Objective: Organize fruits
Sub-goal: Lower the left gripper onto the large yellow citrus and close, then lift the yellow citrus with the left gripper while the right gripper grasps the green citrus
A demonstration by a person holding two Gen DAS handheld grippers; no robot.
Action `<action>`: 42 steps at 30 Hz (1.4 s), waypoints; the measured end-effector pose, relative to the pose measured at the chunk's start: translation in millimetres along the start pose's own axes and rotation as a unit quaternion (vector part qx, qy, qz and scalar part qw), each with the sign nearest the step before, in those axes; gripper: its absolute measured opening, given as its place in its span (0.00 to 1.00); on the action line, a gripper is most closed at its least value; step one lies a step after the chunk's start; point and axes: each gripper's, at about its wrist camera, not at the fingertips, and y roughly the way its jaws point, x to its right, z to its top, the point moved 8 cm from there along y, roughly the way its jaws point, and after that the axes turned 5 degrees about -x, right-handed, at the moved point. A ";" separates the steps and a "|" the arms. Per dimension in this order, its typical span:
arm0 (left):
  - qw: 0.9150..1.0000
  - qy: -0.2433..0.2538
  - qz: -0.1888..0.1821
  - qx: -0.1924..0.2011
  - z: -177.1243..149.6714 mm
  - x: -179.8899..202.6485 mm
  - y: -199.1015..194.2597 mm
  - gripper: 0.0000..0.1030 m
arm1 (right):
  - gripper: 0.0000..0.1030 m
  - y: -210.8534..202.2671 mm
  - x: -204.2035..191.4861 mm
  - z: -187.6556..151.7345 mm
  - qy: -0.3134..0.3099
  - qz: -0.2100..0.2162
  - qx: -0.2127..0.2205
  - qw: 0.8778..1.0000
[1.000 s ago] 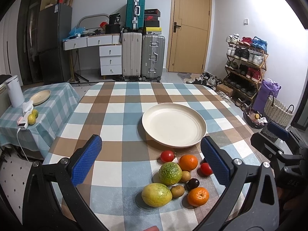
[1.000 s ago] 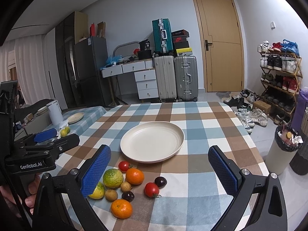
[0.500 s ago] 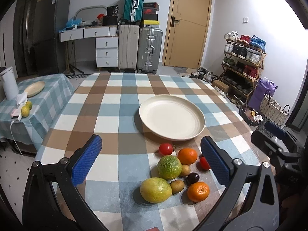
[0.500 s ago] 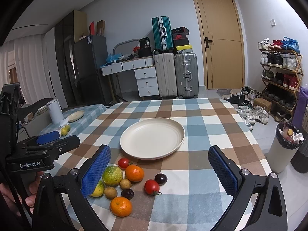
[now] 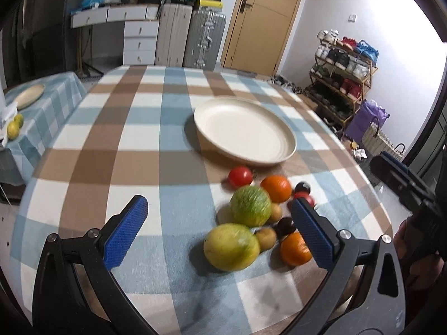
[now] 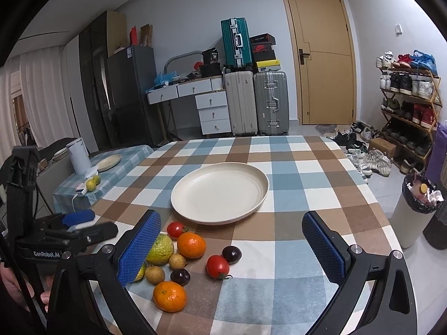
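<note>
A cream plate [image 5: 245,131] [image 6: 220,192] lies empty on the checked tablecloth. In front of it is a cluster of fruit: a yellow-green citrus [image 5: 230,247], a green citrus [image 5: 250,205] [image 6: 160,249], two oranges [image 5: 276,188] [image 6: 191,245] [image 6: 169,296], two tomatoes [image 5: 240,176] [image 6: 217,266], dark plums [image 6: 232,253] and small brown fruits [image 6: 154,275]. My left gripper [image 5: 220,231] is open and empty, low over the cluster. My right gripper [image 6: 230,248] is open and empty, above the fruit's right side. The left gripper also shows in the right wrist view [image 6: 83,227].
A side table [image 6: 117,170] at the left holds a small plate, a white kettle and two limes. Suitcases [image 6: 257,106], a desk, a door and a shoe rack [image 6: 408,106] stand beyond. A bin [image 6: 416,209] stands right of the table.
My left gripper has dipped down and forward toward the fruit, which now looks larger and closer. The right gripper has barely moved. No fruit has moved.
</note>
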 end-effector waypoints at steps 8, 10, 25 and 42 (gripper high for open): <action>0.997 -0.023 -0.064 -0.034 -18.8 -12.7 27.9 0.98 | 1.00 14.2 -0.8 -9.6 0.001 0.005 -0.018 1.000; 0.996 -0.025 -0.077 -0.037 -21.7 -11.7 30.0 0.97 | 1.00 16.0 -0.1 -10.1 0.000 0.005 -0.019 1.000; 0.981 -0.041 -0.161 -0.096 -36.8 -4.8 56.2 0.47 | 1.00 23.4 -3.9 -12.9 -0.005 0.007 -0.031 0.999; 0.979 -0.061 -0.184 -0.056 -17.1 -21.7 43.9 0.46 | 1.00 26.3 -20.8 -18.0 -0.015 0.045 -0.049 0.998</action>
